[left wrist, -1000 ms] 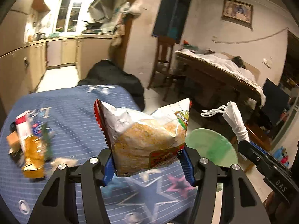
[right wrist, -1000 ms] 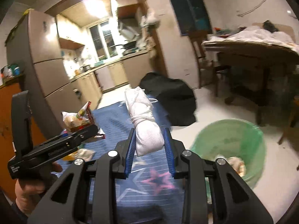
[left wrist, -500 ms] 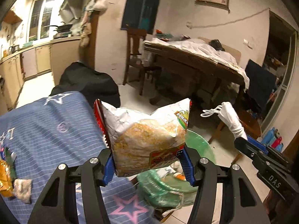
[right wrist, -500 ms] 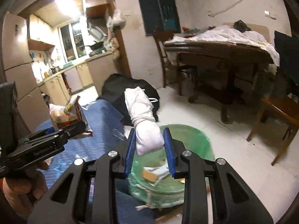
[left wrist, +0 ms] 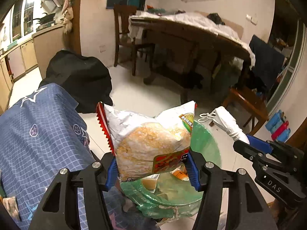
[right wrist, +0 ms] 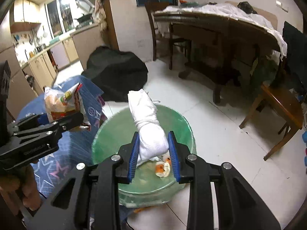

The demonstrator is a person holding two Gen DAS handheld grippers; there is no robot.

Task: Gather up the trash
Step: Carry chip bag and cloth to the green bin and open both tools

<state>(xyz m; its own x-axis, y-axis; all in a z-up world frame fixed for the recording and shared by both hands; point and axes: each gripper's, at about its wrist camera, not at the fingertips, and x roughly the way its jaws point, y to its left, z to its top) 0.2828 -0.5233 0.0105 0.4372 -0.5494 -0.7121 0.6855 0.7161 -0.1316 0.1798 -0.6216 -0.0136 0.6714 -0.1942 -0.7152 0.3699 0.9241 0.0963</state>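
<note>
The snack bag [left wrist: 151, 143] is white and yellow with a red zigzag edge. The tied bag [right wrist: 149, 132] is white. The bin [right wrist: 115, 132] is green. At nine o'clock, the cloth [left wrist: 38, 134] is blue with stars and white squares.

Snack bag [left wrist: 151, 143]: glossy crinkled plastic film. Bundle [right wrist: 150, 132]: white matt cloth. Bin liner [right wrist: 115, 132]: translucent green plastic.

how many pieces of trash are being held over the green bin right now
2: a snack bag in the left gripper and a tied white bag in the right gripper, both above the green bin.
</note>
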